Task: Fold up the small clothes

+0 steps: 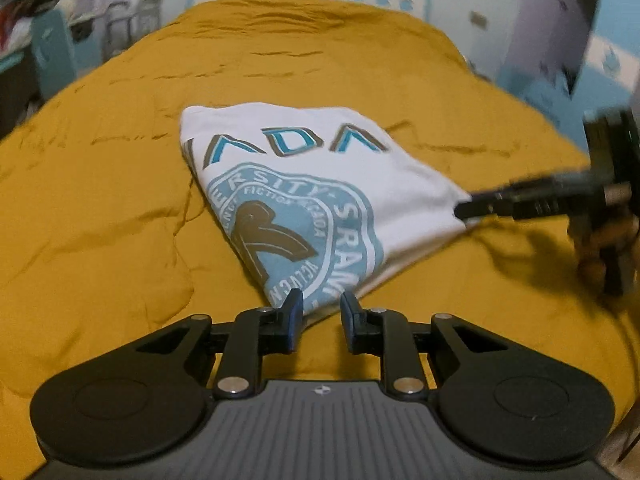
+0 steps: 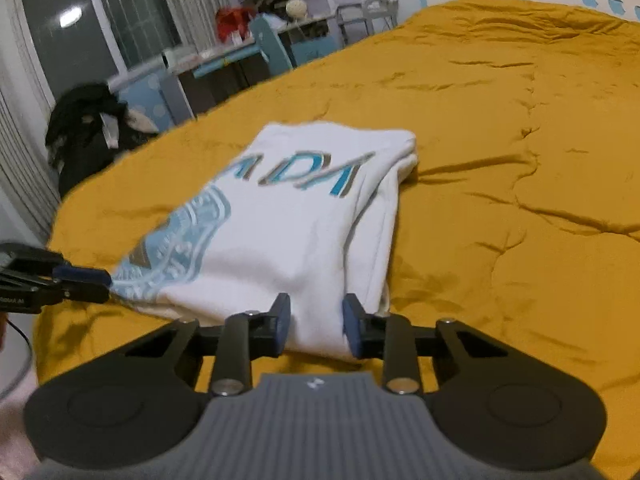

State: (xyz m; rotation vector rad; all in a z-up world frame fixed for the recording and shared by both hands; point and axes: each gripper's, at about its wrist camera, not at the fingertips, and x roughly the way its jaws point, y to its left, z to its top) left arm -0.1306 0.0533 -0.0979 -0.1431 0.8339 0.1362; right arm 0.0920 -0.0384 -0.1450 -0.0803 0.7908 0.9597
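Straddling the near corner of the shirt (image 1: pixel 320 200), the left gripper (image 1: pixel 319 305) has its blue-padded fingers parted with cloth between them; whether the pads actually pinch it cannot be told. Ahead of this gripper the folded white shirt lies flat on the yellow quilt (image 1: pixel 100 240), its teal crest nearest and the letters "ADA" beyond, the rest of the word lost in the fold. Off to its right the right gripper (image 1: pixel 466 209) reaches in to the shirt's other corner, blurred, its body cut off by the edge.

From the right wrist, the right gripper (image 2: pixel 316 316) also stands parted with a thick folded shirt (image 2: pixel 288 240) edge between its fingers, grip uncertain. To its left the left gripper (image 2: pixel 106 286) meets the crest corner, with most of the tool out of frame. Beyond the quilt (image 2: pixel 500 140), to the left, a dark heap (image 2: pixel 88 120) and a cluttered desk (image 2: pixel 224 56) are too smeared to make out
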